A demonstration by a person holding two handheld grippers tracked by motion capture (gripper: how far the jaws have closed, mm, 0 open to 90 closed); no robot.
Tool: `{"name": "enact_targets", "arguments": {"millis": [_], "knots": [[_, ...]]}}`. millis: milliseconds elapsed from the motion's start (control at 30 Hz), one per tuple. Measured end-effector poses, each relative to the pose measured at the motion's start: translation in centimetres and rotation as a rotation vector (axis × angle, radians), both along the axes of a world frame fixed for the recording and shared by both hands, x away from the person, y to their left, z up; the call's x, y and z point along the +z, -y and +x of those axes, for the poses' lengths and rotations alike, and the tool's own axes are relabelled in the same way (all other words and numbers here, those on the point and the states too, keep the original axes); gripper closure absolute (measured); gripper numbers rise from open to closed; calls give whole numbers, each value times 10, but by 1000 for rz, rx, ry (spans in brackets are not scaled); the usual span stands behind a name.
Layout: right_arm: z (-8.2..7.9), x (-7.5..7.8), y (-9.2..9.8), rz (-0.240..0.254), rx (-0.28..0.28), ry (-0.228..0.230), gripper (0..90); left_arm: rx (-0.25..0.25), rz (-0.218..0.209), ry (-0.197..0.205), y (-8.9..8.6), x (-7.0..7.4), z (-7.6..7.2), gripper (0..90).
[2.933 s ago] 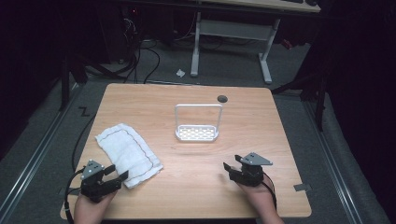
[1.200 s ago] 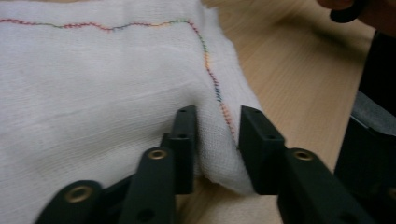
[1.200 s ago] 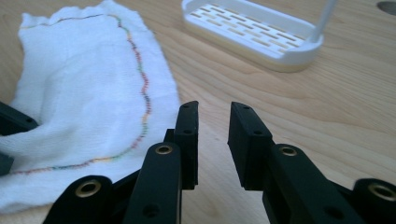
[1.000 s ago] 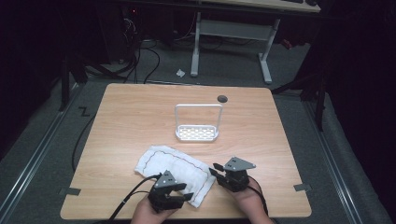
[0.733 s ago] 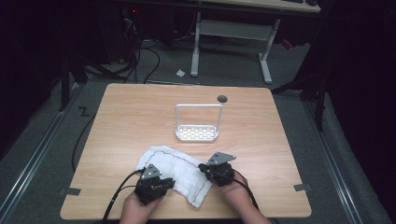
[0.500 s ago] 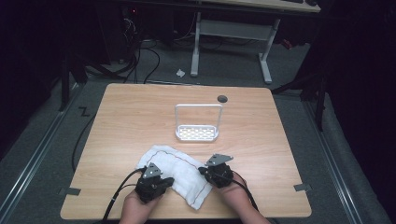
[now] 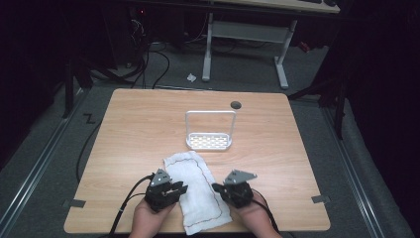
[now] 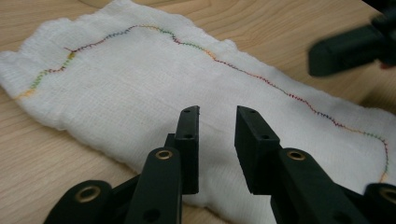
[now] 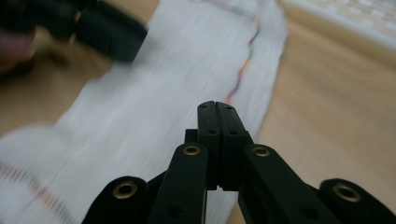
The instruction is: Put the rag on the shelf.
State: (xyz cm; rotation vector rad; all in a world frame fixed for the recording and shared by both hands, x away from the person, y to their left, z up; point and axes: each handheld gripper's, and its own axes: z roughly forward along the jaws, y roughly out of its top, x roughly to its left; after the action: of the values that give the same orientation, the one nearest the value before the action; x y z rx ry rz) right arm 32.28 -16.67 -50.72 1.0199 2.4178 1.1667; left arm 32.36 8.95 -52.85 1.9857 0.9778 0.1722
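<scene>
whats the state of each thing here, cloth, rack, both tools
white cloth: lying flat on the table, spread out as a long strip between the two tools
left tool: jaws apart over the cloth's near edge, just been opening, nothing pinched
right tool: jaws shut together above the cloth, no fabric seen between them
white rack: upright, empty, apart from the cloth
table: bears the cloth and the rack

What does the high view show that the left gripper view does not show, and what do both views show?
The high view alone takes in the white wire rack standing past the cloth and the shut right gripper by the cloth's right edge. The left gripper view alone makes out the multicoloured stitching along the border. Both show the white cloth flat on the wooden table, and the left gripper, jaws parted with nothing between them.
</scene>
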Motion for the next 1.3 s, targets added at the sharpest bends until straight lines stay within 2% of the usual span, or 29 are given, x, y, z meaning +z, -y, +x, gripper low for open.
{"name": "enact_targets", "arguments": {"millis": [33,67,100,133,233,267,333,433,500,567,600,667,700,767,800,833,867,933,1033,1067,1100,1133,1200,1233,1267,1300], "knots": [[12,1,-4,11,-12,-5,900,-4,20,-6,3,-2,1,735],[12,1,-4,11,-12,-5,900,-4,20,-6,3,-2,1,747],[32,-1,-16,-12,-23,-14,900,-5,43,1,6,-7,0,755],[40,-5,-22,-29,-21,-24,900,-8,44,0,6,-7,-2,756],[49,-19,-34,-111,6,-33,900,-28,46,-7,3,-6,-6,757],[46,-21,-34,-104,6,-16,900,-32,48,-9,2,-6,-8,757],[36,-21,-29,-90,18,-24,900,-48,53,-17,0,-5,-12,758],[9,-23,-17,-74,27,-35,900,-70,55,-14,1,-6,-18,756],[-8,-24,-8,-53,32,-36,900,-77,31,-33,2,-6,-18,743],[-19,-24,-2,-47,25,-43,880,-90,-6,-64,2,-6,-12,712],[-19,-24,0,-43,24,-31,843,-77,-14,-56,1,-4,-7,685],[-18,-21,4,-18,-5,-8,790,-11,-21,-16,-4,0,5,613],[-16,-20,7,-3,-22,-6,759,21,-27,-11,-7,1,15,583],[-11,-18,13,5,-48,8,729,88,-46,-29,-14,1,35,501],[-9,-17,17,16,-60,9,706,88,-46,-29,-14,1,35,480],[-7,-17,21,23,-72,10,690,111,-62,-50,-14,0,53,460],[-5,-17,24,29,-85,13,677,115,-47,-55,-11,-1,59,453],[-1,-18,30,43,-105,14,657,114,4,-66,-5,-4,70,453],[3,-17,31,69,-124,11,629,110,7,-59,-2,-5,73,521],[5,-17,30,79,-129,7,629,94,-18,-73,-1,-7,73,561],[5,-17,30,79,-129,7,629,94,-18,-73,-1,-7,73,617],[13,-17,25,80,-135,-10,624,76,-22,-74,1,-8,71,640],[25,-19,20,71,-133,-30,581,63,-20,-75,1,-8,70,678],[25,-19,20,71,-133,-30,581,63,-20,-75,1,-8,70,690],[38,-23,14,40,-143,-59,540,55,-23,-80,1,-8,69,707],[38,-23,14,40,-143,-59,540,55,-23,-80,1,-8,69,722]]}}
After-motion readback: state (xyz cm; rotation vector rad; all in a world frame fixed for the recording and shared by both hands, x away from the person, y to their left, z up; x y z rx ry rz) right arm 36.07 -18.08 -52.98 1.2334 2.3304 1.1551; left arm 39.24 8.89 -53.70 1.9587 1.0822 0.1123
